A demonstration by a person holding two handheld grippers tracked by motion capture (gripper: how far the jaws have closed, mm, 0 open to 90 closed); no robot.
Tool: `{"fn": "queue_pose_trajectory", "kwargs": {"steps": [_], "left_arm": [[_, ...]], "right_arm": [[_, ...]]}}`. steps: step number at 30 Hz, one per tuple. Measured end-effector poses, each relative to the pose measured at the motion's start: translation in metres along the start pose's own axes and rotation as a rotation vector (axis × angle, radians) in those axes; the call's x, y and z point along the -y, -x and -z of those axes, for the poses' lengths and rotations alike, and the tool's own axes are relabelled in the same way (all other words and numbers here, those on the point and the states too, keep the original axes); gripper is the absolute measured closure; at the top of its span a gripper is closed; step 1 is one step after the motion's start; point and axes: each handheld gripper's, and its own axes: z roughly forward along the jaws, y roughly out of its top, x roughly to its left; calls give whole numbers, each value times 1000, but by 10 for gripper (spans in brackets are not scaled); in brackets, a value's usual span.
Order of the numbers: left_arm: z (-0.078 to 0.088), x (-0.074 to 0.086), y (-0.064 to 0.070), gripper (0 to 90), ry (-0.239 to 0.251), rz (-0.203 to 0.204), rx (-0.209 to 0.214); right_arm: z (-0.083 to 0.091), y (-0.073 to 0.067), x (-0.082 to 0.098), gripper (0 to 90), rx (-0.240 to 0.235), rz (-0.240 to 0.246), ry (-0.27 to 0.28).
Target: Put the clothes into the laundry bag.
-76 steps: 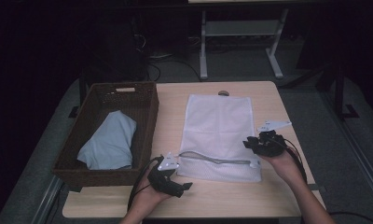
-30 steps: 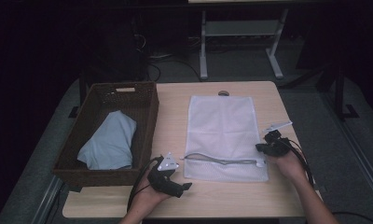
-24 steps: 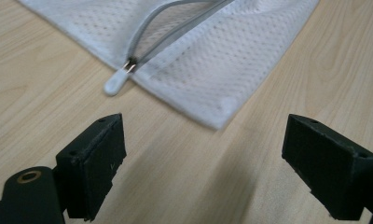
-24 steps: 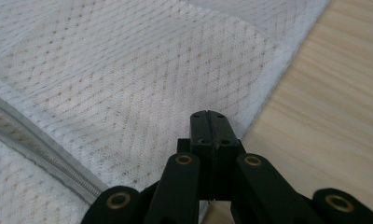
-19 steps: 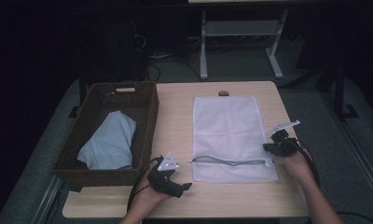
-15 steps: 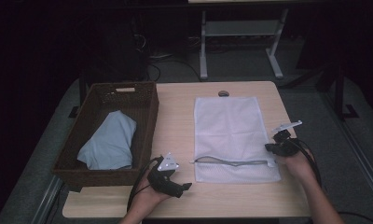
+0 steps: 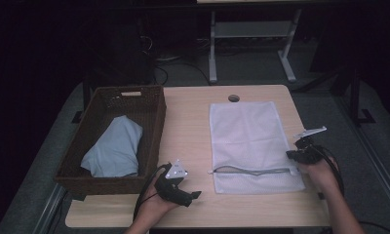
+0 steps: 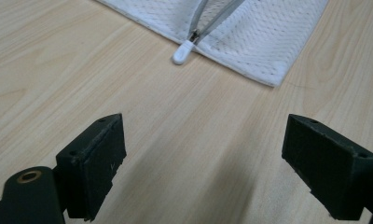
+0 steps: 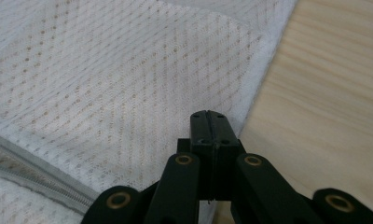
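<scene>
White mesh laundry bag [image 7: 251,144], flat rectangular pouch of perforated fabric, lies spread on the light wooden desk [image 7: 188,117] toward its right edge, long side running from the near edge toward the far edge. Weave shows small regular holes with desk colour coming through. Hemmed white border all round. Grey zipper [image 7: 251,170] crosses the bag near its near end, partly parted, slightly bowed; its white pull tab [image 8: 183,51] sits at the bag's left edge, resting on the wood.

Right gripper [image 7: 294,155] at the bag's right edge by the zipper end, jaws pressed tight together; in the right gripper view they sit at the hem over the mesh, cannot tell whether fabric is pinched between them.

Left gripper [image 7: 195,195] near the desk's near edge, left of the bag, jaws wide apart over bare wood, holding nothing; tab lies just ahead of them.

Dark brown woven basket [image 7: 105,175] at the desk's left edge, pale blue folded cloth [image 7: 114,148] inside.
</scene>
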Motion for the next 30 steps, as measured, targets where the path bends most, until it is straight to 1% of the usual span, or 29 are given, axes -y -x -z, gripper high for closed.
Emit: {"fn": "queue_pose_trajectory", "kwargs": {"steps": [11,18,26,30], "left_arm": [[-7,-7,1,127,3,-20,24],[-11,-11,2,127,1,-34,39],[-15,-15,3,127,3,-47,54],[-17,-17,4,127,3,-50,60]], "right_arm": [[10,12,15,896,37,-46,-1],[18,22,26,896,58,-89,0],[24,29,36,896,81,-111,-1],[27,34,41,896,90,-130,-1]]}}
